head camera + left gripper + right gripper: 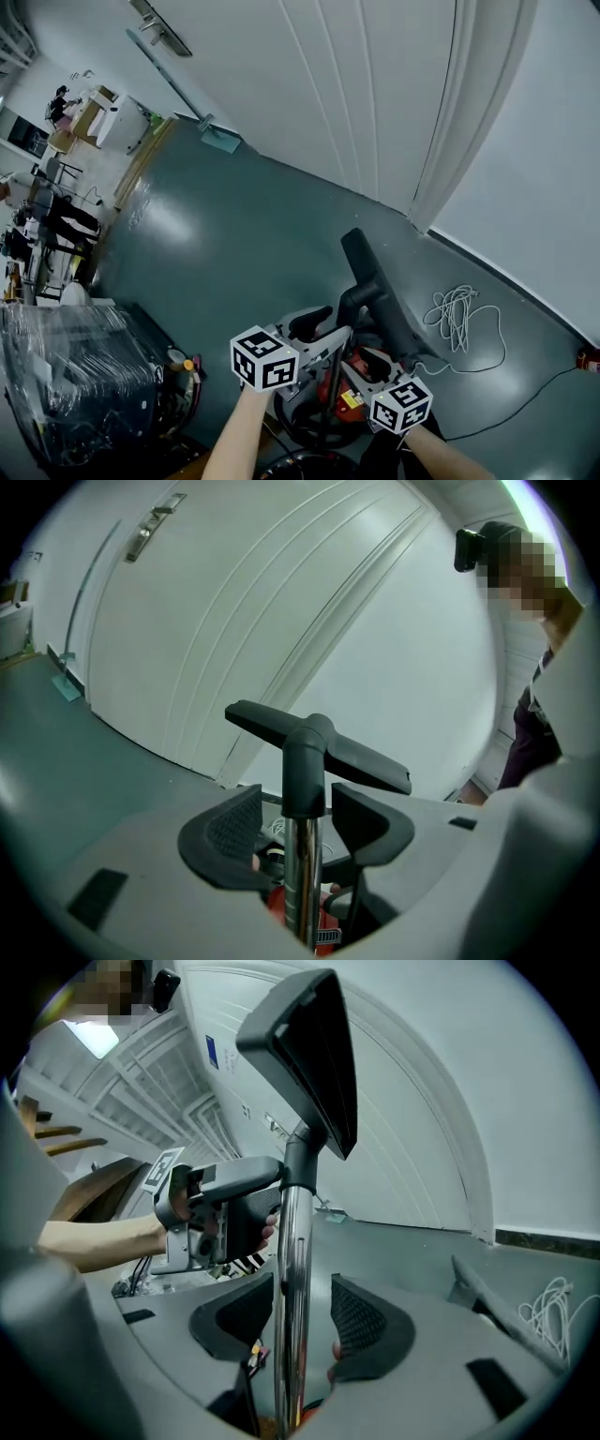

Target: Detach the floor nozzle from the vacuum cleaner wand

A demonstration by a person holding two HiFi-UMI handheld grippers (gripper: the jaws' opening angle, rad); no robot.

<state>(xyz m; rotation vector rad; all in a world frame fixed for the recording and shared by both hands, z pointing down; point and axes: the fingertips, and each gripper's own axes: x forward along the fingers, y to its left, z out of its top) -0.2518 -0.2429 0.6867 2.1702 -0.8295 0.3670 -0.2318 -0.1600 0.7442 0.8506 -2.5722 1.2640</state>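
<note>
**Floor nozzle: detaching not yet begun**

Logging the floor nozzle (377, 281) as still seated on the top end of the wand (302, 874), raised clear of the floor (234, 244). Judging no part of the separation done; releasing the nozzle and pulling it off remaining. Listing the left gripper (298, 829) just under the nozzle neck, jaws apart, straddling the wand with slim gaps showing. Listing the right gripper (302, 1321) further down the wand, jaws likewise apart around it, not visibly clamping.
</note>
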